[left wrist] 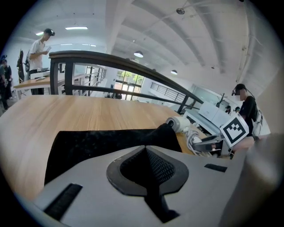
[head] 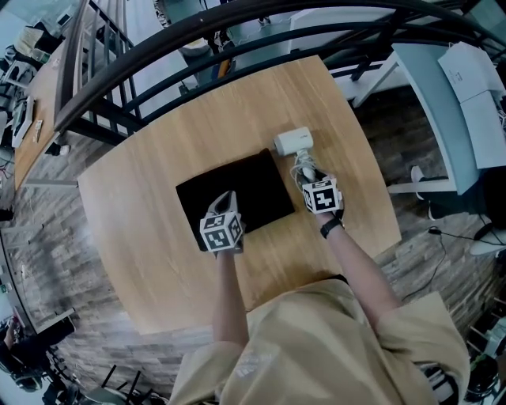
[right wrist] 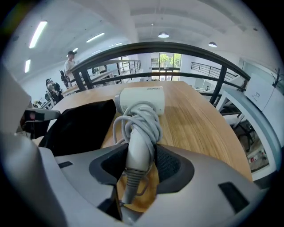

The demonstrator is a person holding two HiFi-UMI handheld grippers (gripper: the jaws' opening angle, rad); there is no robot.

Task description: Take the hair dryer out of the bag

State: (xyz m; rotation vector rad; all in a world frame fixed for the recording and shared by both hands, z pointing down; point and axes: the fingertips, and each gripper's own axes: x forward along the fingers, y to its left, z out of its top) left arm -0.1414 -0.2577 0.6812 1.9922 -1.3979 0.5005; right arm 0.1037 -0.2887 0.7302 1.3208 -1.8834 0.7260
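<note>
1. Right now my right gripper [right wrist: 138, 162] is clamped on the handle [right wrist: 141, 146] of the white hair dryer [head: 294, 142], its pads squeezing either side.
2. A grey cord [right wrist: 142, 117] is wound in loops around that handle, just above my jaws.
3. That dryer is outside the black bag [head: 237, 198]. Its body lies on the wood just beside the bag's far right corner.
4. My left gripper [left wrist: 146, 166] has its jaws pressed together at the bag's near edge. I cannot tell whether any cloth is pinched between them.
5. The bag lies flat and limp near the middle of the table [head: 142, 237], a light wooden top with a rounded outline and visible grain.
6. Beyond the table's far edge runs a dark curved railing [head: 237, 24] on upright posts.
7. Under the table is a floor [head: 71, 332] of grey-brown planks.
8. To my right stands a white desk [head: 443, 103] with papers on it.
9. A person [left wrist: 39, 48] stands at a far table beyond the railing to the left, and another person [left wrist: 246, 108] in a dark cap is at the right.
10. Overhead, a pale vaulted ceiling carries round ceiling lights [right wrist: 163, 35].
</note>
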